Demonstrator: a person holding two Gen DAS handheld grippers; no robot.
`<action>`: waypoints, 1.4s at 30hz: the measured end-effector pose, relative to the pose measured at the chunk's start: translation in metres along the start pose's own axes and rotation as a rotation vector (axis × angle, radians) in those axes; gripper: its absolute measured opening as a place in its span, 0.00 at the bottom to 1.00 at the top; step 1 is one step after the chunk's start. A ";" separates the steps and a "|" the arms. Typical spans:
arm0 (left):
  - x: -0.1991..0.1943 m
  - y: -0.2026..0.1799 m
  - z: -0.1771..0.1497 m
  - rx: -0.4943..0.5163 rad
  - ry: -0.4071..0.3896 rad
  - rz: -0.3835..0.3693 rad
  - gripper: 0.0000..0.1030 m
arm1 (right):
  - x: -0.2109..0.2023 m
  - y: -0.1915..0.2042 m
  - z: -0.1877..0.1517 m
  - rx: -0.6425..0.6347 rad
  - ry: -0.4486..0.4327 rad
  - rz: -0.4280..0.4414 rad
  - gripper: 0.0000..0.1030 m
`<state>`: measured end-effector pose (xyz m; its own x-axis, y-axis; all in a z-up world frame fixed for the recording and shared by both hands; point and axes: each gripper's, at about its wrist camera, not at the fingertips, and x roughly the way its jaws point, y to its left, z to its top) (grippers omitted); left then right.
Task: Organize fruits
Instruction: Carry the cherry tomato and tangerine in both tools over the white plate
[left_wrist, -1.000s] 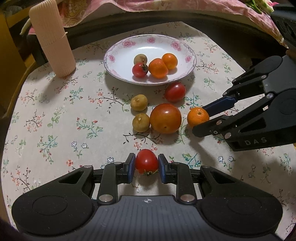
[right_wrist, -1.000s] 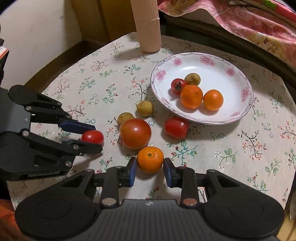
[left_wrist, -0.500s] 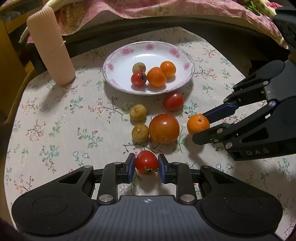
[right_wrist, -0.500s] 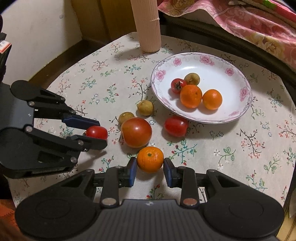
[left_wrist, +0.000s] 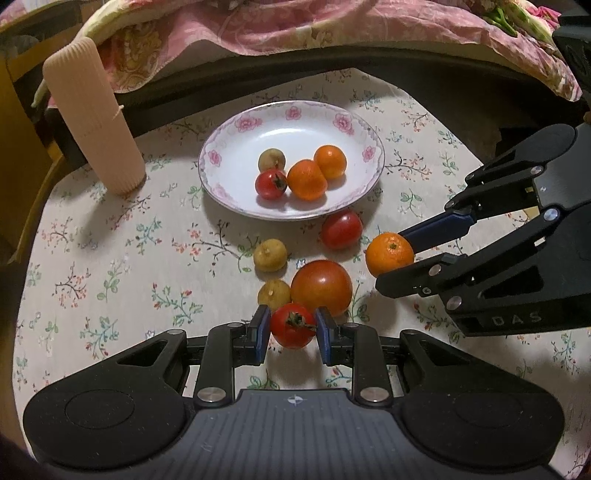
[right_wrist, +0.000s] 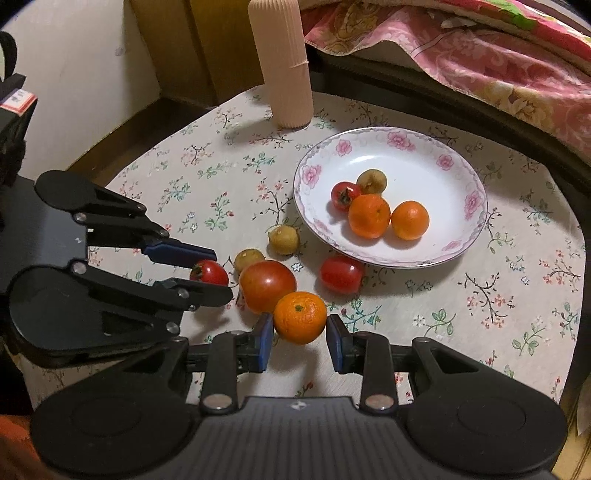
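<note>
Setting: a round table under a flowered cloth is standing before a pink quilt, with a ribbed cream cylinder at the far left. Item one, the left gripper, is pinching a small red tomato between its blue pads, jaws nearly closed on it, at the near edge of the loose pile. Item two, the right gripper, is likewise clamping a mandarin, jaws drawn in onto its sides. Item three, the plate at the far centre, is already carrying a red tomato, a brownish fruit and two oranges. Loose stock: a large tomato, a red tomato by the plate rim and two small tan fruits are lying near the plate. Risks, as judged: both fruits are round and smooth and may be slipping from the narrow pads; the held tomato could be bruising under the squeeze; both grippers heading for the plate together could be colliding, or knocking the large tomato, which looks close to both. View notes: the left wrist view is showing the held tomato's green stem and the right gripper side-on; the right wrist view is showing a pale wall and a labelled block at far left, unseen otherwise.
</note>
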<state>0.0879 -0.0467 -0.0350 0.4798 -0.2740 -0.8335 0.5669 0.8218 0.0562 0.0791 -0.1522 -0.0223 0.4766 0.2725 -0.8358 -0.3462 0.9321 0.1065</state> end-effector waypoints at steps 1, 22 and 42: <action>0.000 0.000 0.001 0.001 -0.002 0.000 0.33 | 0.000 -0.001 0.000 0.002 -0.002 -0.001 0.31; 0.003 -0.008 0.027 0.017 -0.046 0.010 0.33 | -0.012 -0.014 0.012 0.049 -0.057 -0.043 0.31; 0.017 -0.002 0.058 0.002 -0.086 0.035 0.31 | -0.009 -0.036 0.029 0.117 -0.088 -0.099 0.31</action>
<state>0.1338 -0.0815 -0.0178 0.5550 -0.2869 -0.7808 0.5501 0.8307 0.0858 0.1111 -0.1812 -0.0029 0.5747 0.1927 -0.7953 -0.1995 0.9756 0.0922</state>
